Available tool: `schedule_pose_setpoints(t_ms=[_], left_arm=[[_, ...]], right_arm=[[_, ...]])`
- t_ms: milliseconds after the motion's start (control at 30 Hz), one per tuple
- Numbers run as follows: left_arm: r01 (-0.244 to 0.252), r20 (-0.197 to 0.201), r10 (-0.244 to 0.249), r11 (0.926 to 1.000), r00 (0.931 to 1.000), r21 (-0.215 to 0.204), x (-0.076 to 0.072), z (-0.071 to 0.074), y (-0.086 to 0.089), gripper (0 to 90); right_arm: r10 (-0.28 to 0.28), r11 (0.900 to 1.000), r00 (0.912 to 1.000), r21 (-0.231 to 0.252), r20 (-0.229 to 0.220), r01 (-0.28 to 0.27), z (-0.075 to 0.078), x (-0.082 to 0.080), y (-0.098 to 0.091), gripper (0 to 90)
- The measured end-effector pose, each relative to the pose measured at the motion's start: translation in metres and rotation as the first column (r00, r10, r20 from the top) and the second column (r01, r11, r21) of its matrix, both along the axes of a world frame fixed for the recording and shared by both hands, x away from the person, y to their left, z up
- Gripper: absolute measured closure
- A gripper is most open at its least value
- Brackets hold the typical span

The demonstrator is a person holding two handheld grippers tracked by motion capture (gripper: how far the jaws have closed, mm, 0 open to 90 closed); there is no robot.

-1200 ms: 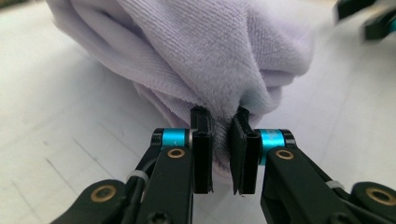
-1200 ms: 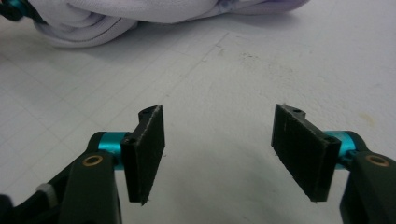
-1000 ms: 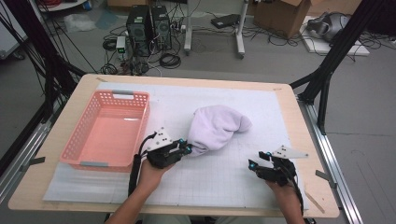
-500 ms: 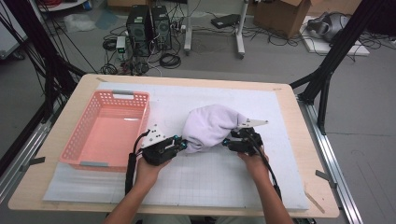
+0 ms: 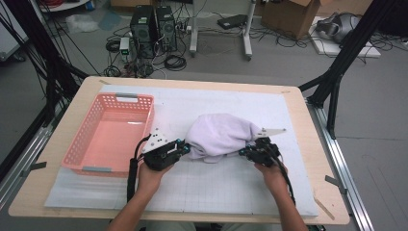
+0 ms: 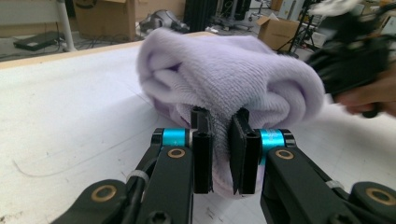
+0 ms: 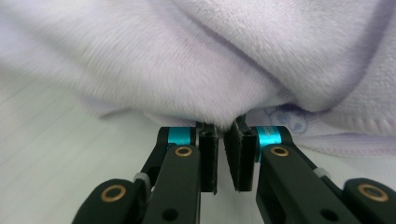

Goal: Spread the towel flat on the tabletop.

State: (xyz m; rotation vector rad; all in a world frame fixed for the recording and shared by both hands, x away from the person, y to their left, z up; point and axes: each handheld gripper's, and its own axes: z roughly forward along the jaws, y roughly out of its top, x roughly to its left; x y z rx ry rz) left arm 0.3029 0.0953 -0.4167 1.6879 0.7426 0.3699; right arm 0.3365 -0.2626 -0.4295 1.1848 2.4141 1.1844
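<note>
The lilac towel (image 5: 219, 137) sits bunched in a soft heap on the white mat (image 5: 216, 183) mid-table, just right of the pink basket (image 5: 111, 132), and it looks light, limp terry that will sag and unroll unless taken by its edges. The left gripper (image 5: 181, 147) has its jaws pinched tight on a fold at the heap's left end (fabric squeezed between the pads in the left gripper view). The right gripper (image 5: 246, 151) has just been closing, its jaws now nipping the plush edge at the right end, so both ends are good holds.
</note>
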Motion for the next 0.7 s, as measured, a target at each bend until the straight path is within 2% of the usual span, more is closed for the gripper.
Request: schedule_pose_setpoints(t_ms=[100, 167, 200, 267, 333, 433, 533, 567, 600, 633, 667, 700], left_arm=[[0.012, -0.003, -0.012, 0.9999, 0.9999, 0.005, -0.001, 0.0, -0.002, 80.6], [0.025, -0.001, -0.025, 0.9995, 0.9997, 0.019, -0.003, -0.001, -0.007, 80.6], [0.035, 0.006, -0.035, 0.9986, 0.9994, 0.039, -0.004, -0.001, -0.011, 80.6], [0.055, 0.02, -0.056, 0.9962, 0.9982, 0.068, -0.006, -0.002, -0.019, 80.6], [0.059, 0.022, -0.062, 0.9945, 0.9979, 0.086, -0.005, -0.001, -0.027, 80.6], [0.045, 0.004, -0.045, 0.9974, 0.999, 0.056, 0.002, 0.0, -0.033, 80.6], [0.006, -0.006, -0.006, 0.9993, 1.0, 0.038, 0.013, 0.001, -0.035, 80.6], [-0.005, -0.014, 0.006, 0.9992, 0.9999, 0.04, 0.019, 0.001, -0.035, 80.6], [-0.02, -0.017, 0.021, 0.9988, 0.9996, 0.046, 0.025, 0.002, -0.035, 80.6], [-0.038, -0.02, 0.039, 0.9979, 0.9991, 0.053, 0.032, 0.003, -0.035, 80.6], [-0.059, -0.024, 0.06, 0.9965, 0.9979, 0.06, 0.04, 0.003, -0.035, 80.7], [-0.085, -0.032, 0.088, 0.9938, 0.9957, 0.071, 0.048, 0.004, -0.035, 80.7]], right_arm=[[-0.038, 0.9991, 0.9991, 0.018, 0.019, 0.038, 0.01, -0.03, -0.026, 84.3], [-0.064, 0.9967, 0.9977, 0.051, 0.019, 0.063, 0.014, -0.048, -0.043, 84.2], [-0.074, 0.9954, 0.9971, 0.062, 0.015, 0.073, 0.015, -0.056, -0.05, 84.3], [-0.094, 0.994, 0.9949, 0.06, 0.036, 0.092, 0.018, -0.066, -0.061, 84.2], [-0.121, 0.9918, 0.9908, 0.05, 0.06, 0.118, 0.023, -0.069, -0.069, 84.2], [-0.161, 0.9862, 0.9838, 0.053, 0.08, 0.157, 0.032, -0.056, -0.076, 83.9], [-0.2, 0.9792, 0.974, 0.056, 0.106, 0.195, 0.041, -0.033, -0.074, 83.4], [-0.208, 0.9778, 0.9713, 0.049, 0.116, 0.204, 0.043, -0.025, -0.072, 83.4], [-0.229, 0.9735, 0.9644, 0.023, 0.133, 0.228, 0.047, -0.007, -0.065, 83.1], [-0.229, 0.9735, 0.9644, 0.023, 0.133, 0.228, 0.047, -0.007, -0.065, 83.1], [-0.238, 0.9708, 0.9595, 0.01, 0.15, 0.24, 0.048, 0.002, -0.061, 83.3], [-0.267, 0.9616, 0.9488, -0.018, 0.169, 0.274, 0.049, 0.02, -0.054, 83.5]])
